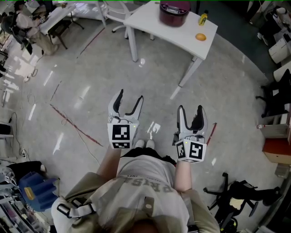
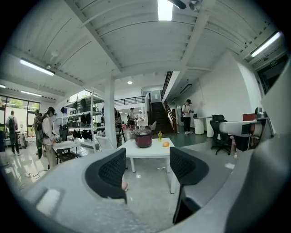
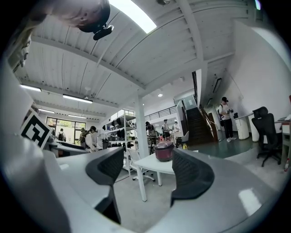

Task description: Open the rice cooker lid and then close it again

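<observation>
Here we are, standing out on the open floor (image 1: 91, 82), well short of the action. The left tool (image 1: 130, 96) is held out in front of the person with its jaws apart and nothing between the pads, only bare floor behind them. The right tool (image 1: 190, 109) sits just to the right of it, pointing the same way, jaws also spread and empty. Each carries its marker cube at the near end, close to the person's body, and the toes of the shoes (image 1: 144, 144) peek out between the two wrists.

The rice cooker (image 1: 174, 11), dark red and round, stands at the far end of the scene on a white worktop (image 1: 150, 22), lid down. It is well apart from both tools. To its right on the same worktop stands a small yellow bottle (image 1: 203, 18), and nearer, by the right edge, lies an orange (image 1: 200, 37).

Both gripper views frame that worktop in the gap between their open jaws, cooker on top. Far back are a staircase (image 2: 159, 116), shelving and several people standing about. A black office chair (image 1: 236, 193) lies at the near right.
</observation>
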A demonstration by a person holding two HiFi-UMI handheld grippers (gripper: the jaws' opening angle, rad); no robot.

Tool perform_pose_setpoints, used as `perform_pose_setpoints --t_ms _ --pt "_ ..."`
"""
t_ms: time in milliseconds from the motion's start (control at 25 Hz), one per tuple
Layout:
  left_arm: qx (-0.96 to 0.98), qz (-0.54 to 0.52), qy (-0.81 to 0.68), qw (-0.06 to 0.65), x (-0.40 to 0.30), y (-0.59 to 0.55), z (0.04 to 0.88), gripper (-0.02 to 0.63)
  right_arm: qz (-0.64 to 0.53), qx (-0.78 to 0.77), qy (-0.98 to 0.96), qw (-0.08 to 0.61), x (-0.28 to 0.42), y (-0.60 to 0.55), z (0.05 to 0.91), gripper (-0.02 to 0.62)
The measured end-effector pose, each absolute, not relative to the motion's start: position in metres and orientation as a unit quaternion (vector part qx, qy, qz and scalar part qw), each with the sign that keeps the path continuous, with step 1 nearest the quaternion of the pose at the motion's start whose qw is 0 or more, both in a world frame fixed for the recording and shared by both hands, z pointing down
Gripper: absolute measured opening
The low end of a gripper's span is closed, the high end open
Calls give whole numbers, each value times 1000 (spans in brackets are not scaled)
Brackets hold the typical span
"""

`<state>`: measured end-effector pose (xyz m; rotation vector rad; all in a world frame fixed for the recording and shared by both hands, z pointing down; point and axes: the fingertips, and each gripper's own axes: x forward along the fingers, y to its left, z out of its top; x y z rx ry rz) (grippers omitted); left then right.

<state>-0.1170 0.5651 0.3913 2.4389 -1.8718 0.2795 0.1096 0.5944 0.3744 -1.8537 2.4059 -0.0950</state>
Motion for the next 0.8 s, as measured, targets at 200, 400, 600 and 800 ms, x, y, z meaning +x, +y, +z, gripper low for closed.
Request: perform_pose_setpoints --t_ms 200,400,600,800 --pt "790 95 -606 27 -103 564 395 301 -37 -607 792 55 125 594 378 310" --pt "787 99 -608 18 -86 565 394 301 -44 -605 792 63 145 596 380 310" --pt "778 109 -619 6 -87 563 383 301 -62 -610 787 71 164 592 382 310" --pt "771 125 -625 10 -105 548 391 301 -76 -615 782 71 160 576 395 309"
